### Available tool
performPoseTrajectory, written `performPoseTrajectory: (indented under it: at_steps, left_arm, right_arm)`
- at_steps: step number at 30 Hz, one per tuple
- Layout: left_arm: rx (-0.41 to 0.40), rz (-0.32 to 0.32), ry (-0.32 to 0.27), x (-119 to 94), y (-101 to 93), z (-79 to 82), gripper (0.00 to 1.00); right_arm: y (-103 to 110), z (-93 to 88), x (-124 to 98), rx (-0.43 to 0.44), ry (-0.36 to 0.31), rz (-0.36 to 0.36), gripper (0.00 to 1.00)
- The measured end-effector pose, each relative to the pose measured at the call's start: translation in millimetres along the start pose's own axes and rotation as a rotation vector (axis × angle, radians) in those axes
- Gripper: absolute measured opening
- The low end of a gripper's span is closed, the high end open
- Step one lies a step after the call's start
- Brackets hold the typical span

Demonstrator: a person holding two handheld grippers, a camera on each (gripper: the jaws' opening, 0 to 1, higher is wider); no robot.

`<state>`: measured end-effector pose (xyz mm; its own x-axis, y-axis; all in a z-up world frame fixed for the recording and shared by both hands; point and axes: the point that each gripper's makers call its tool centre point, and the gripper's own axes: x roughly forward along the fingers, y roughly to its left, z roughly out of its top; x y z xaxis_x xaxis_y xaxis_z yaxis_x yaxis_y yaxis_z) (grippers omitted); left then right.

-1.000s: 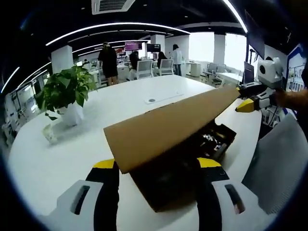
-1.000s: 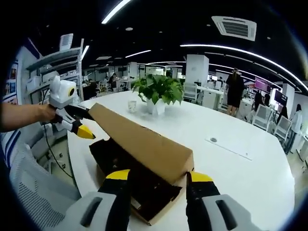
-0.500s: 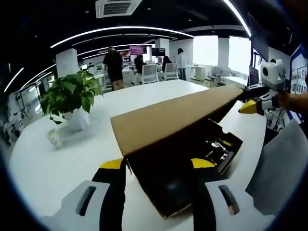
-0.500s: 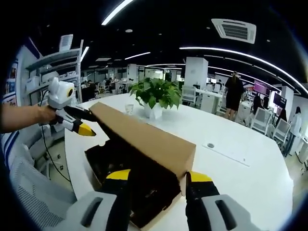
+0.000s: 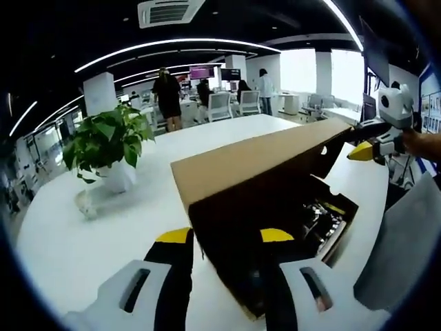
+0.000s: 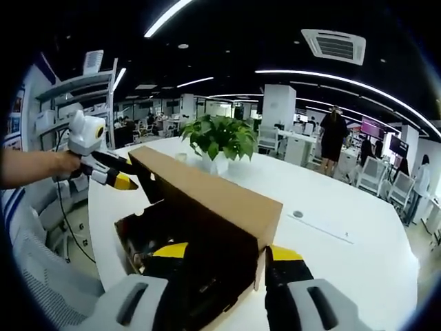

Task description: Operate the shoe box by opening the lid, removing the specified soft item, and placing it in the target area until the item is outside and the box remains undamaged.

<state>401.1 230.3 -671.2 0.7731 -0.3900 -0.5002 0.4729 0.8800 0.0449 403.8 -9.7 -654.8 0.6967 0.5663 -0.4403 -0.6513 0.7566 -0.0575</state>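
Shoe box (image 5: 275,227) sits on the white table (image 5: 103,234) near its edge, with the brown cardboard lid (image 5: 255,162) raised at a steep angle over the dark interior. In the left gripper view, the left gripper (image 5: 224,238) stands with its yellow-tipped jaws spread, one on each side of the near corner of the lid and box; whether they press the cardboard cannot be told. Dark contents (image 5: 320,217) lie inside the box toward its far end, too dim to identify. The right gripper (image 5: 365,141) enters from the right, held by a hand (image 5: 420,141), with its dark upper jaw and yellow-tipped lower jaw at the far corner of the lid; contact with the cardboard cannot be confirmed. A potted plant (image 5: 107,141) stands on the table to the left, well apart from the box. In the right gripper view, the box (image 6: 200,276) lies between the spread jaws of the right gripper (image 6: 224,255), the lid (image 6: 207,189) tilted up above the dark opening. The left gripper (image 6: 114,172), held by a hand (image 6: 65,164), meets the lid's far corner from the left, its jaws apart around the lid edge. The plant (image 6: 217,138) stands beyond the lid. The table (image 6: 331,248) extends to the right, with a flat white strip (image 6: 320,224) lying on it.
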Motion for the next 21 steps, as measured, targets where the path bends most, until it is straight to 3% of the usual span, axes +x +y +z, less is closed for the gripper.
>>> performPoseTrajectory:
  at_steps: [12,21]
  left_arm:
    - [-0.001,0.047,-0.012,8.2,20.5,8.9,0.17]
    - [0.011,0.067,-0.008,17.0,28.5,12.8,0.12]
  right_arm:
    - [-11.2,7.5,8.1,0.006,-0.011,-0.011,0.37]
    - [-17.6,11.2,13.1,0.006,-0.013,-0.014,0.36]
